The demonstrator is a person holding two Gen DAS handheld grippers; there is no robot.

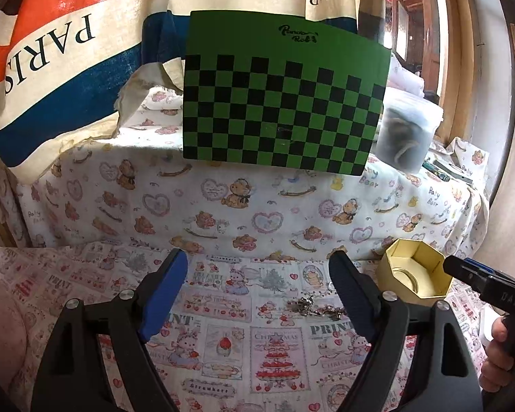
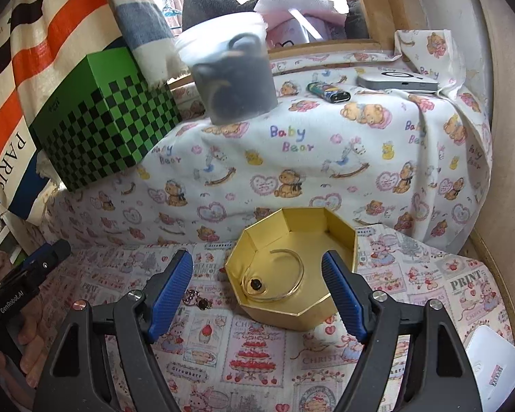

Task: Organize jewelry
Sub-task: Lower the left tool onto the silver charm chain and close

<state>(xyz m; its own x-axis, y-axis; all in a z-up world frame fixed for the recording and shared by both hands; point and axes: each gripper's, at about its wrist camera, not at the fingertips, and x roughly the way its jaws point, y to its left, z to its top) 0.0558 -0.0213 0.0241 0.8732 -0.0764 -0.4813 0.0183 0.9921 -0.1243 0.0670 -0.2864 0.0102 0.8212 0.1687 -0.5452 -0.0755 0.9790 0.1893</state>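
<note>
Right wrist | octagonal gold box [image 2: 321, 312]; thin bangle [image 2: 297, 279] inside

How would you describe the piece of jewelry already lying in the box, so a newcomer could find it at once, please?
Find the gold octagonal box on the Christmas-print cloth, below the Baby Bear blanket. On its floor lies a thin gold open bangle, curved like a C. Unlike the small jewelry pieces outside the box, it is one plain slender hoop.
</note>
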